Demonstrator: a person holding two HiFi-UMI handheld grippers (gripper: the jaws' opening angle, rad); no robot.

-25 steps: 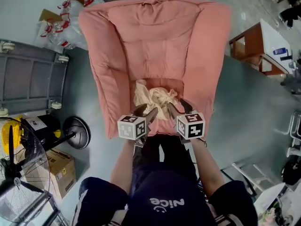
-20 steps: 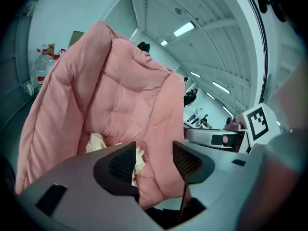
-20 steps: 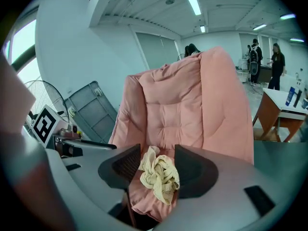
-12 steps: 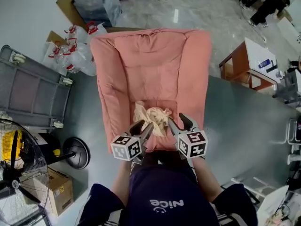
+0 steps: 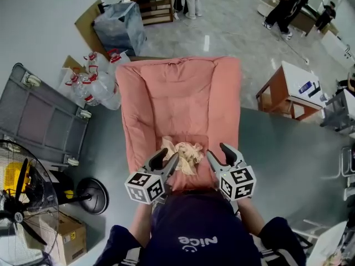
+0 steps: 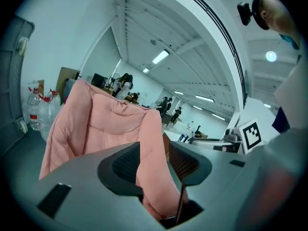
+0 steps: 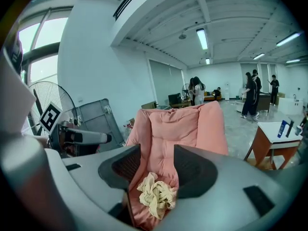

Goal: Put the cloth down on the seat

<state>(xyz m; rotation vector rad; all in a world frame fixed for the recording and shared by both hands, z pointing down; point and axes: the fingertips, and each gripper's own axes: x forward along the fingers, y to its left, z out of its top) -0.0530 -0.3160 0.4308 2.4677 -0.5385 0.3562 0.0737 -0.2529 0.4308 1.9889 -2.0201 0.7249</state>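
Cloth (image 5: 182,153) crumpled on pink armchair seat (image 5: 194,139); placing seemingly done. Left gripper (image 5: 165,160) and right gripper (image 5: 219,152) jaws spread, empty. Next: probably withdrawal.

armchair (image 5: 183,101): pink quilted cloth, matt | cloth (image 5: 183,153): crumpled cream fabric, matt | floor (image 5: 233,32), upper centre: smooth, glossy | box (image 5: 69,238), lower left: brown cardboard | bottles (image 5: 91,85), upper left: clear plastic | table (image 5: 273,98), right: wood

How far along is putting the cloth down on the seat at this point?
Done: the cloth lies crumpled on the pink chair's seat. In hand: nothing; the left claw and the right claw are both open, and neither grips the cloth. Left: apparently nothing, judging by how the cloth rests.
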